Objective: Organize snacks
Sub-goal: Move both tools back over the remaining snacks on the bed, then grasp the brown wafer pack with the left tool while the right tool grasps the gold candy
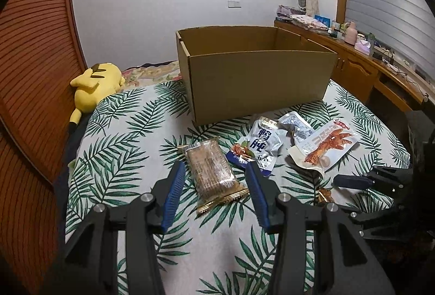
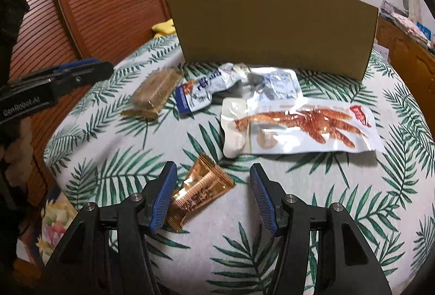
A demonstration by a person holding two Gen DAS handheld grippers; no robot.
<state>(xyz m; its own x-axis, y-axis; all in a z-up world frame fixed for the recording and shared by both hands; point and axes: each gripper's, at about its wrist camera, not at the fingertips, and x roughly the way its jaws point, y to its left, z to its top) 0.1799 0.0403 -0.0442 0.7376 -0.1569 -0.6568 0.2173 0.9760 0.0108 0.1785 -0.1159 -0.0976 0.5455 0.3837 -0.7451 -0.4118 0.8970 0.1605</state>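
Between the left gripper's (image 1: 214, 172) parted blue fingers lies the clear-wrapped rectangular biscuit pack with a gold crimped end (image 1: 213, 172). Its long axis runs roughly along the line the fingers point, slightly slanted, and neither pad appears to touch it, so the jaws stand open around it, gripping nothing. The right gripper (image 2: 213, 175) is likewise open: the small amber foil sachet (image 2: 199, 190) sits just inside its left finger (image 2: 163, 197), lying on a diagonal, with clear room before the right finger. Each hand is thus the nearer one to its own packet. Beyond both sets of fingertips, the large white pouch printed with an orange claw-shaped snack (image 2: 299, 129), the crumpled white-and-blue packet (image 1: 261, 142) and the open brown cardboard box (image 1: 255, 77) rest on the leaf-print bedspread (image 1: 130, 137).

The left view looks into the box, whose interior appears empty so far; the right view shows only its outer wall. The right view alone shows the sachet whole; in the left it is a scrap of foil beside the right gripper.
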